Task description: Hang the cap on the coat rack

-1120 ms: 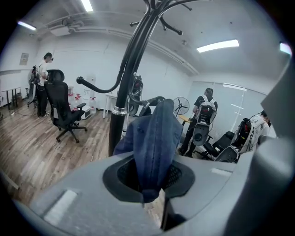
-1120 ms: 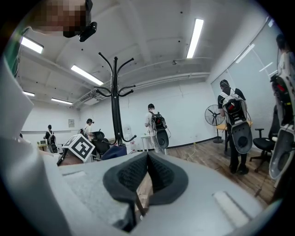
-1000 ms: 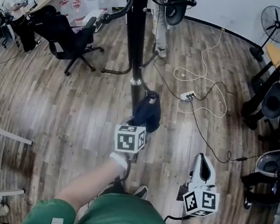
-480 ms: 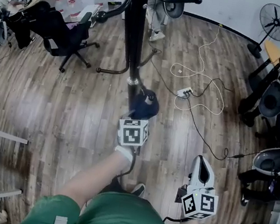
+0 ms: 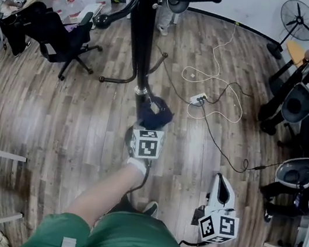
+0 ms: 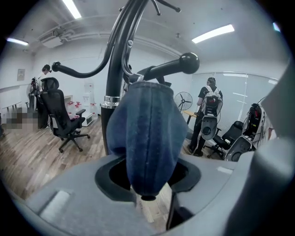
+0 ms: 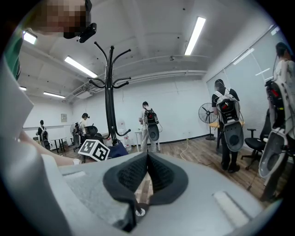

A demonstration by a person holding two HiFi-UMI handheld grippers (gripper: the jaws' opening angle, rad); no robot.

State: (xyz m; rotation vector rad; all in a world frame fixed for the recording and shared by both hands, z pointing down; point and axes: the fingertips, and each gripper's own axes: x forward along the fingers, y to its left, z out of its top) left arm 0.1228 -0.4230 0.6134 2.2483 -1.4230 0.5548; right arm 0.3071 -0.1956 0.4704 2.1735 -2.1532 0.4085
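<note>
The dark blue cap (image 6: pixel 147 138) hangs from a low arm of the black coat rack (image 5: pixel 140 35), just beside its pole and above the wooden floor (image 5: pixel 72 117). In the left gripper view a ball-tipped hook (image 6: pixel 189 62) juts out to the right just above the cap's crown. The left hand-held gripper (image 5: pixel 149 126) sits right under the cap. Its jaws have just been opening and now stand apart, with the cap's lower end dipping between them and a dark gap on each side, so the fabric is released. The right hand-held gripper (image 7: pixel 147 159) is held low, well apart from the rack, clenched with its pads meeting on nothing.
</note>
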